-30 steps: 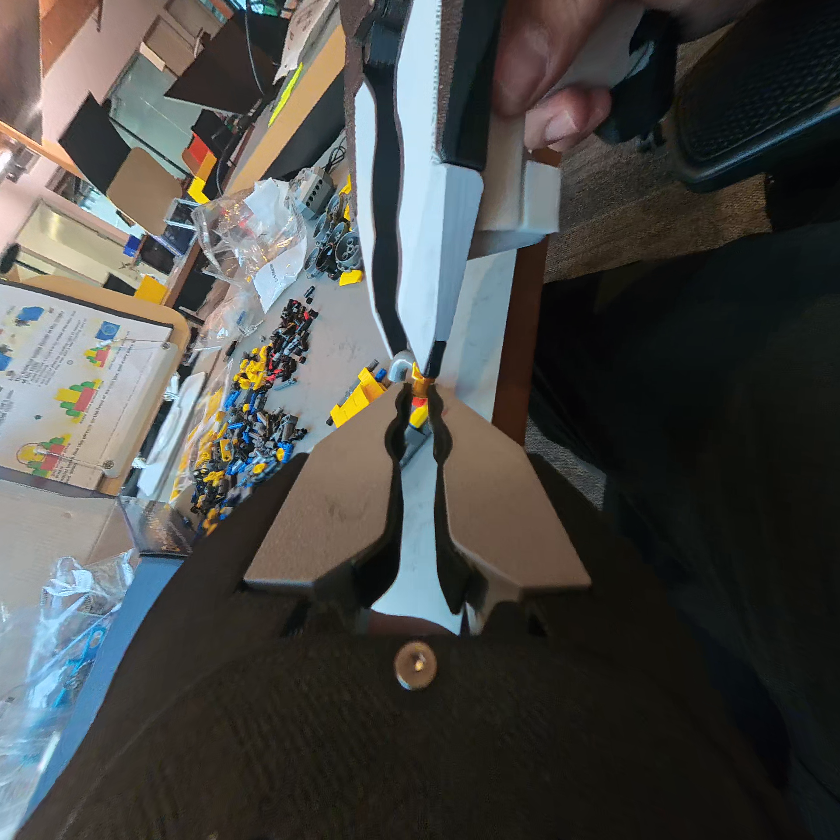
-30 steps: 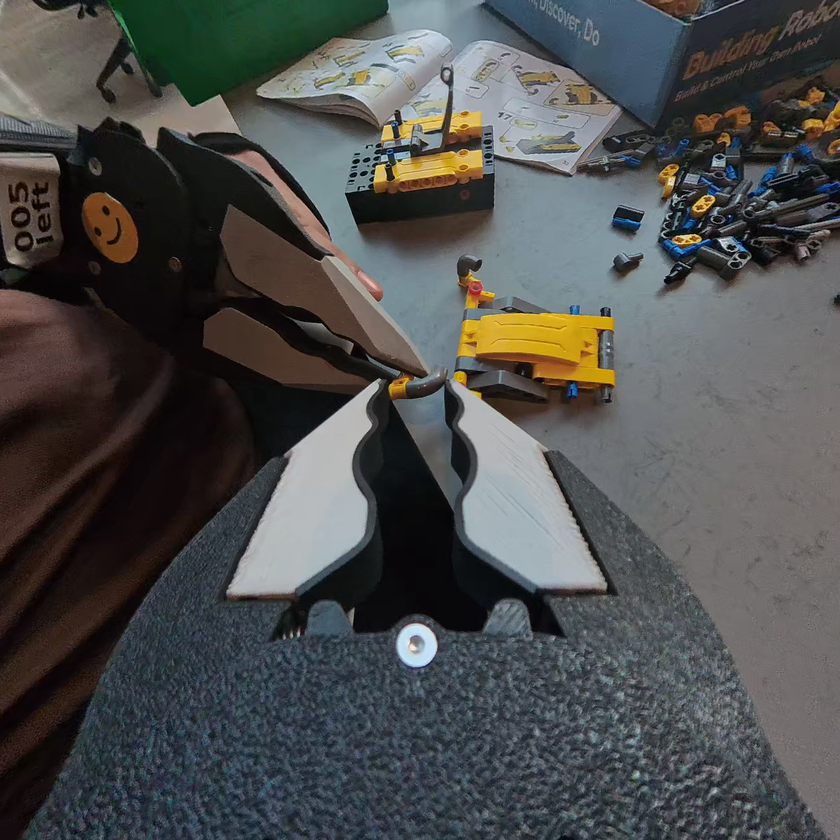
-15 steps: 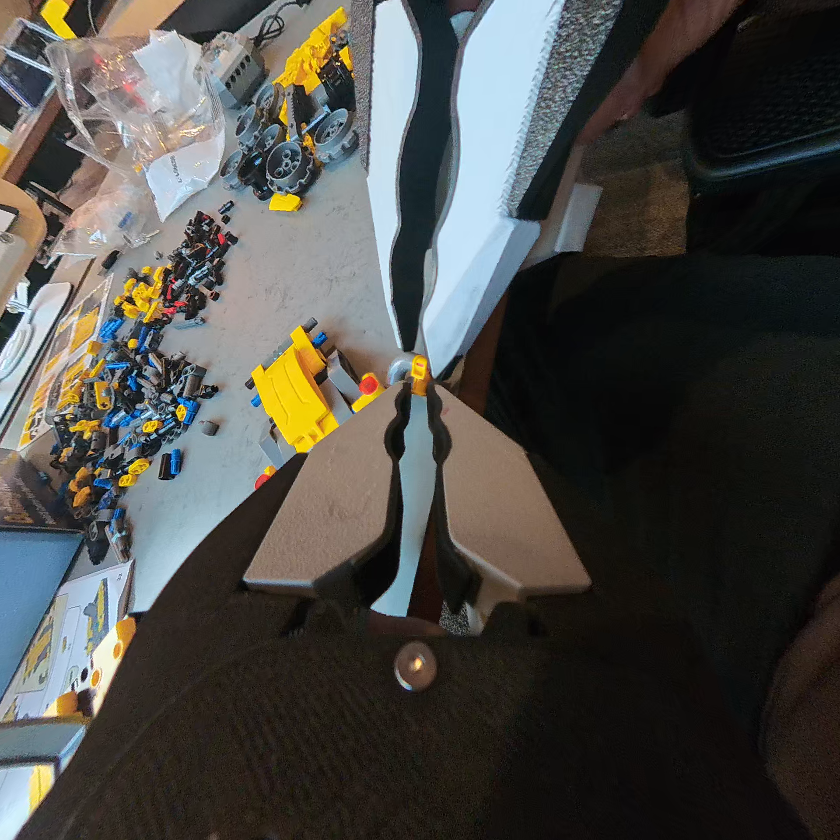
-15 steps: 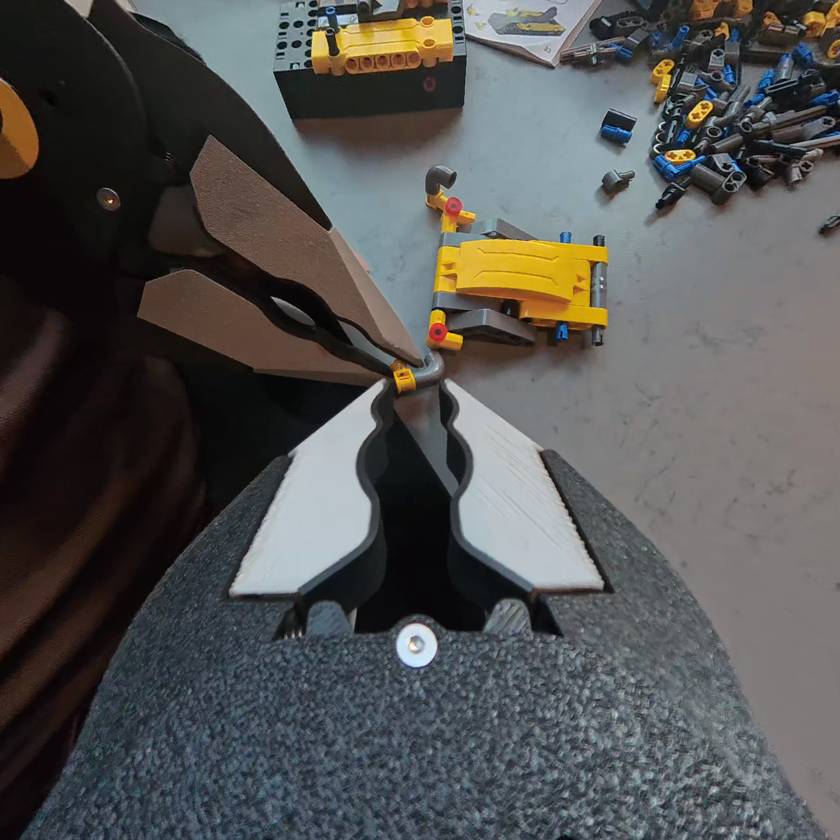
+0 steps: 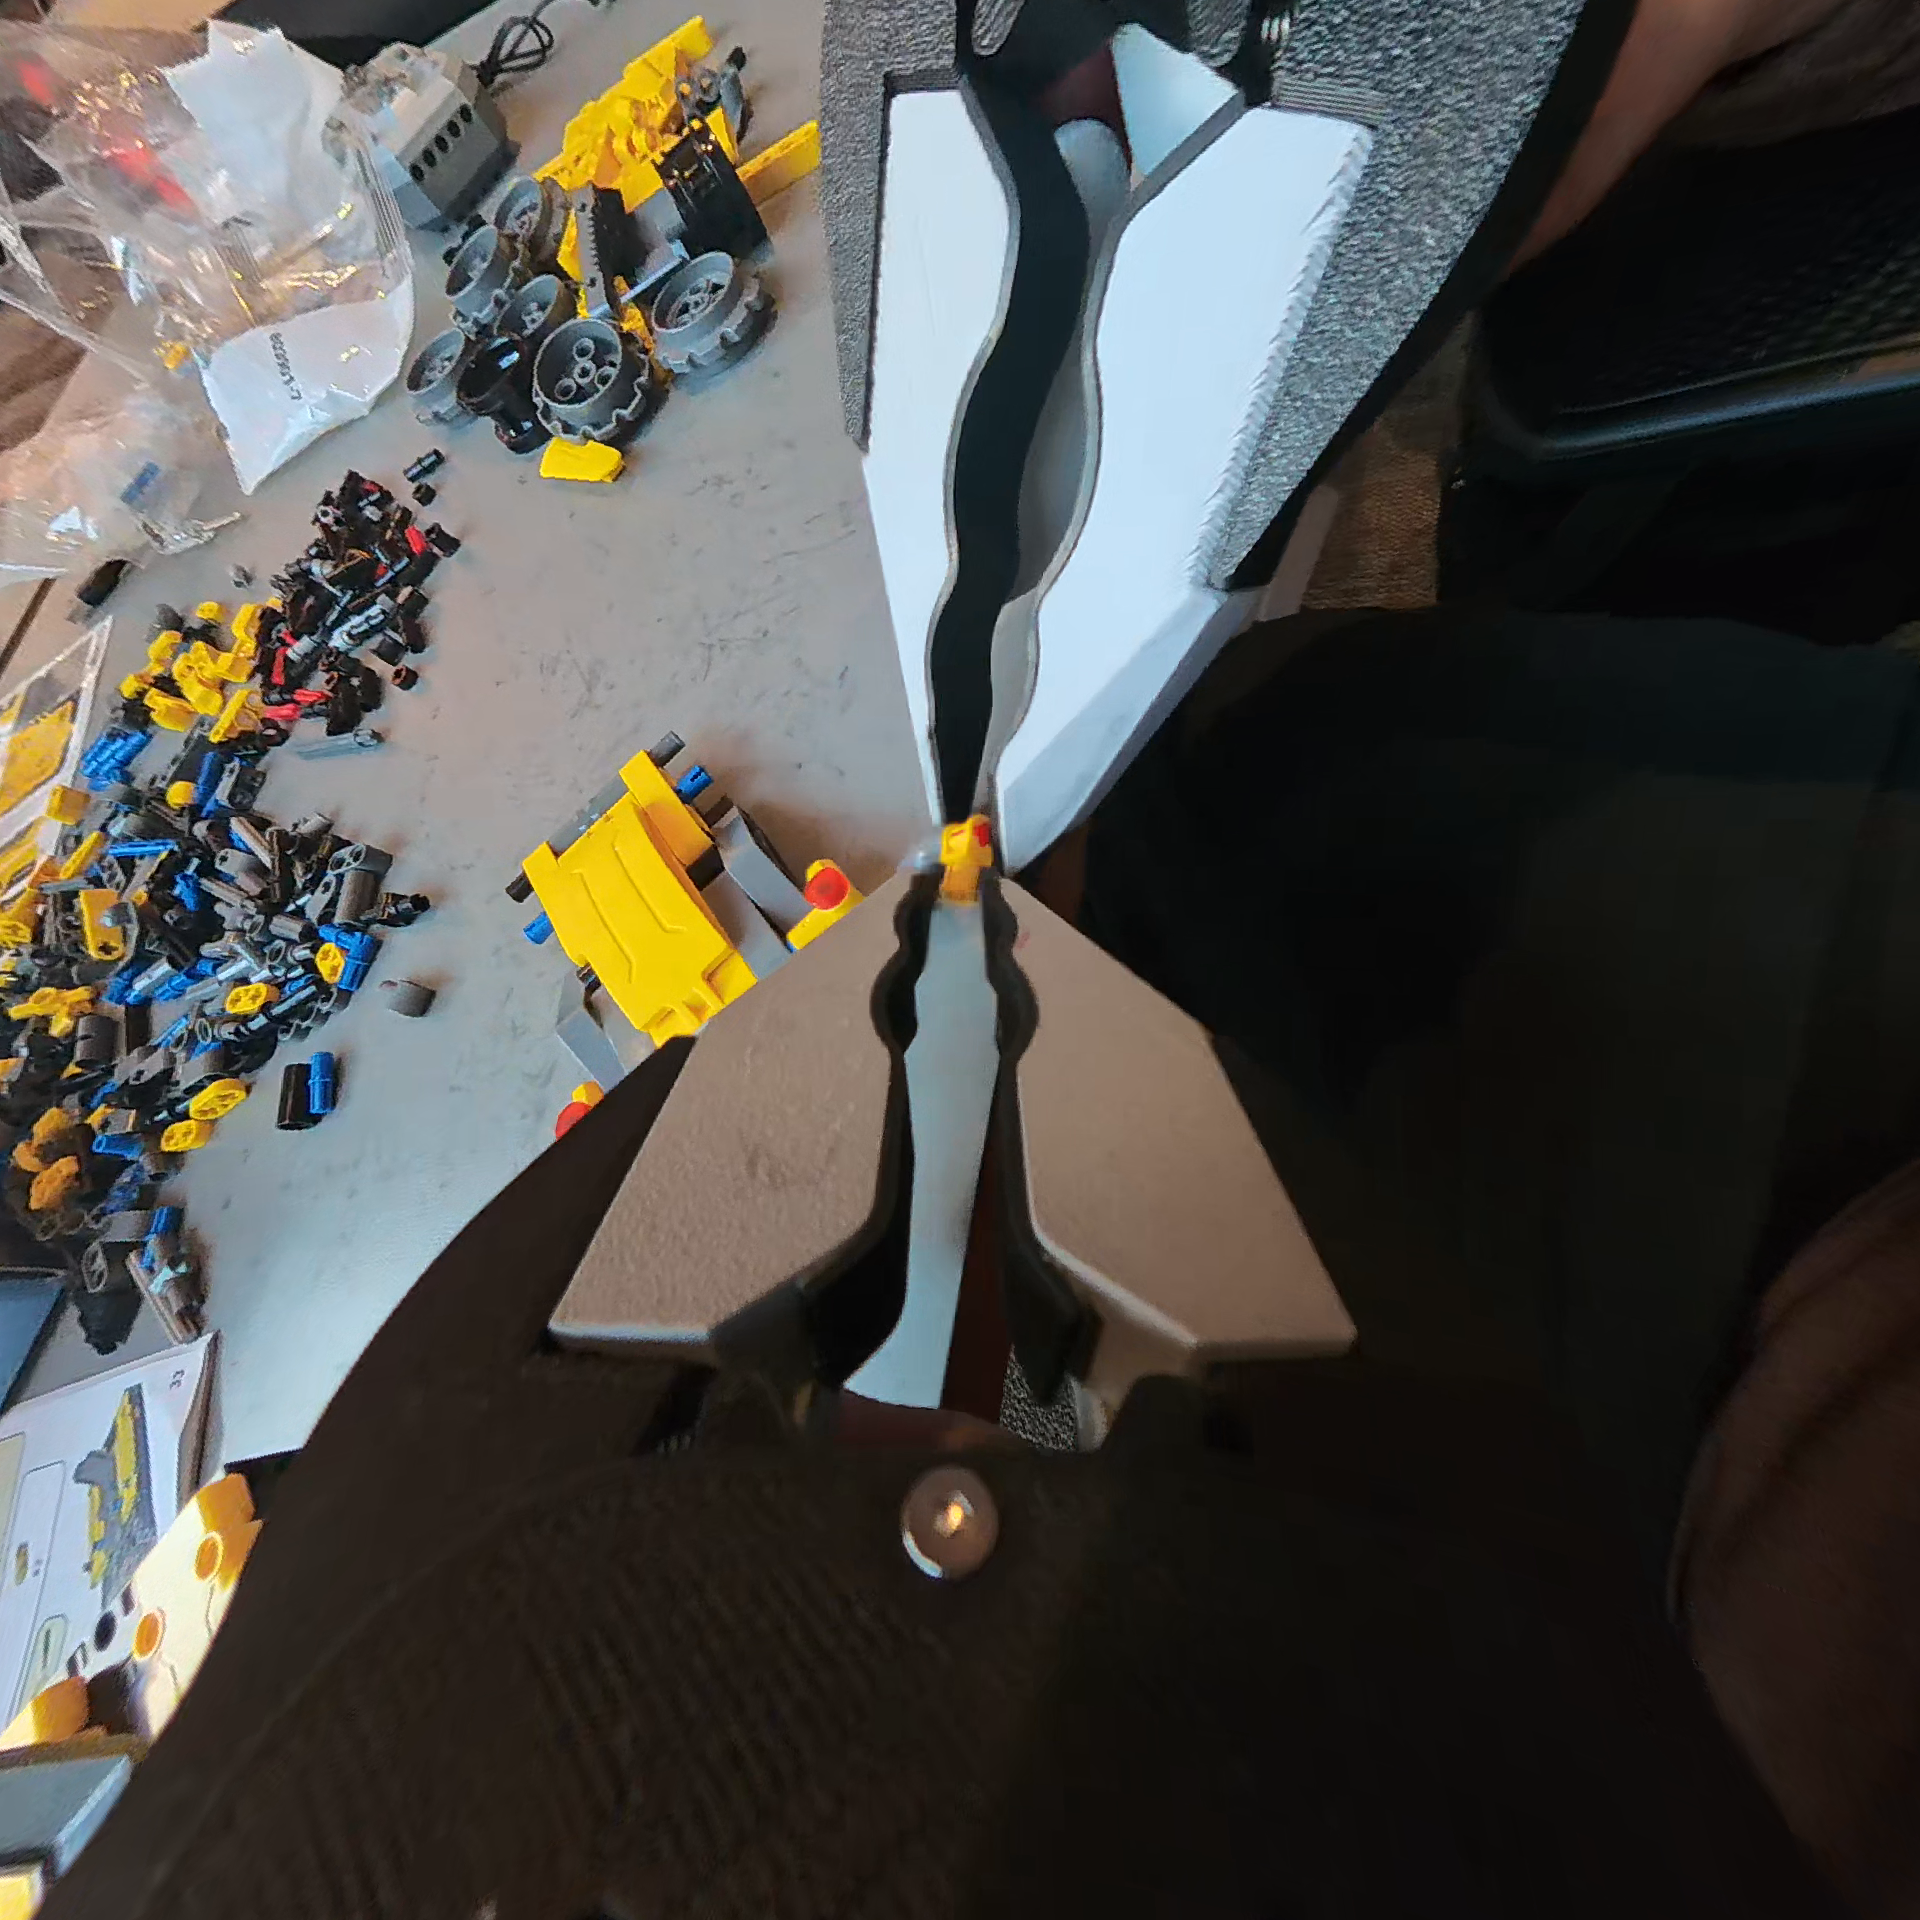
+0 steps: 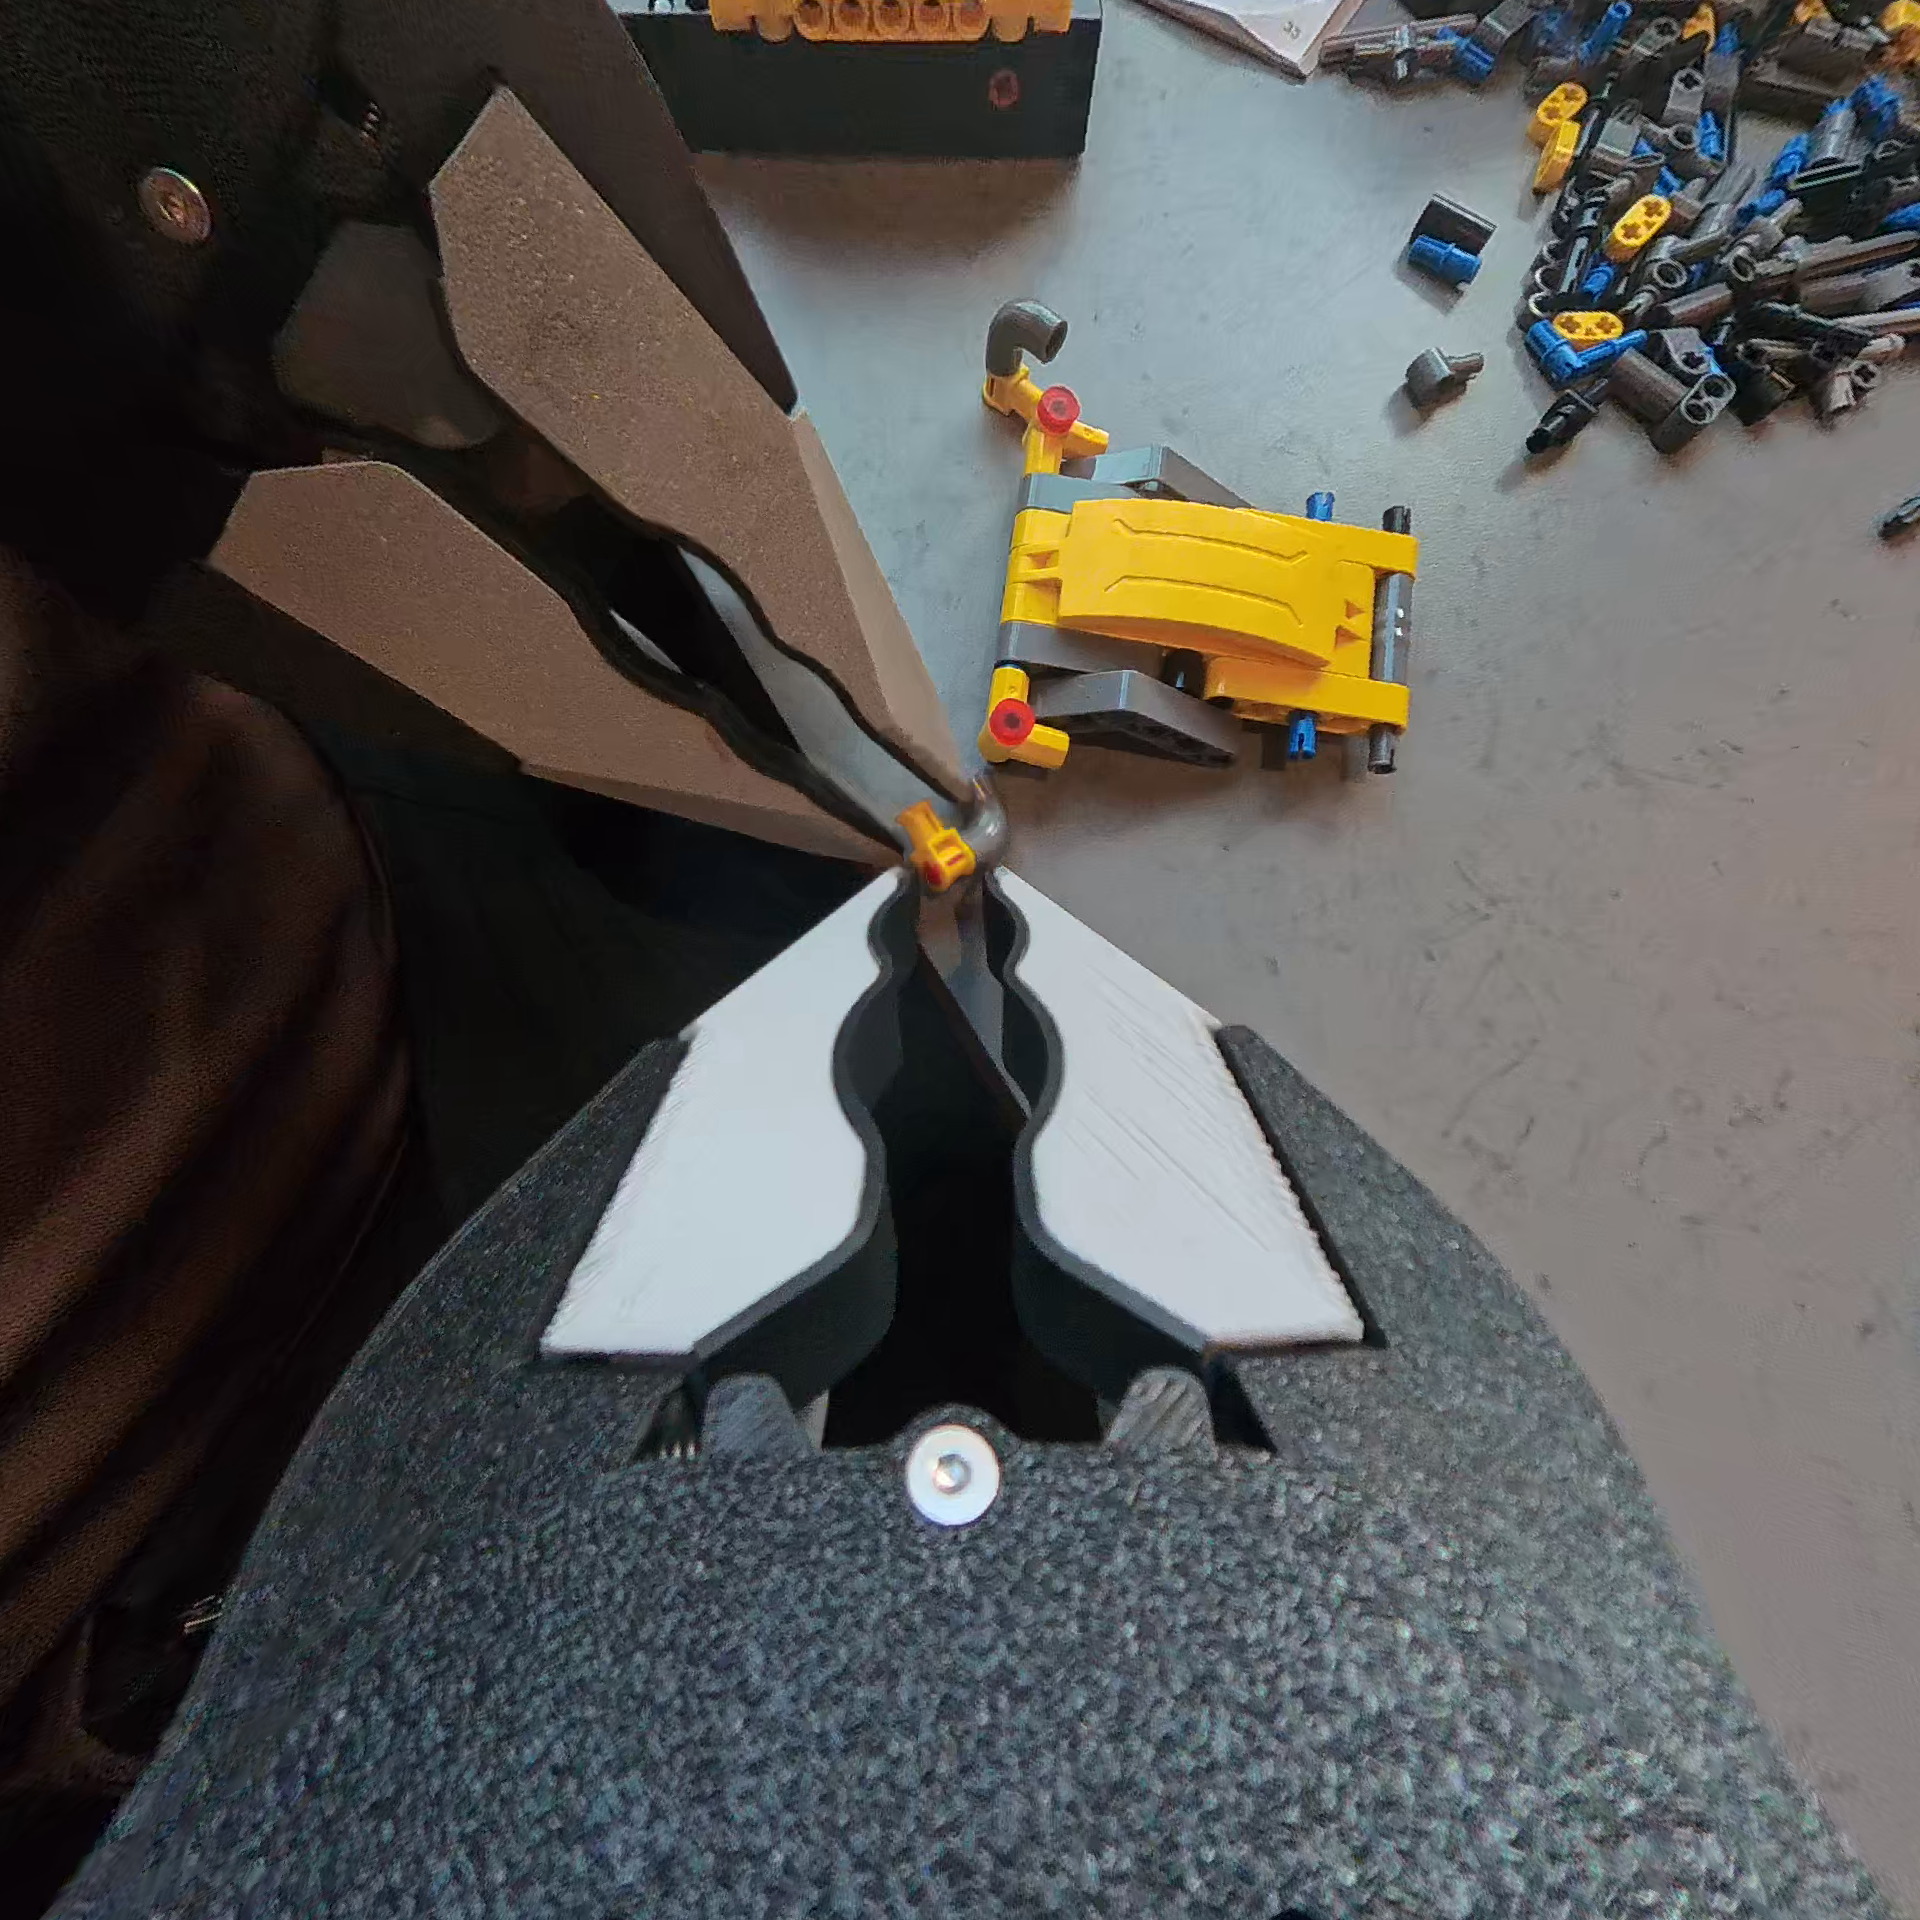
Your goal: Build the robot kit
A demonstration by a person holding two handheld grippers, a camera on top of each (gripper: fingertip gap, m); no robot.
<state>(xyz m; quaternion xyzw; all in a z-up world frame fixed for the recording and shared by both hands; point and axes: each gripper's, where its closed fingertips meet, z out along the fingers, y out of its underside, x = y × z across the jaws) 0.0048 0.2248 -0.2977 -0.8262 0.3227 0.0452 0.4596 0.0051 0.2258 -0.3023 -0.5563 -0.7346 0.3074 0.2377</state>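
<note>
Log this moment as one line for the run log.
left gripper: shut on small yellow-and-grey piece | right gripper: shut on same piece | yellow assembly: on table, untouched

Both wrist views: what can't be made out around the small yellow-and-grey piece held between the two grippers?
- Left wrist view: small yellow-and-grey piece is mostly covered by the left gripper and right gripper tips; its shape is unclear.
- Right wrist view: how each gripper's pads contact the piece is too small to tell.
- Yellow assembly: its near end is hidden behind the left gripper's finger.
- Black block: cut off by the top edge.
</note>
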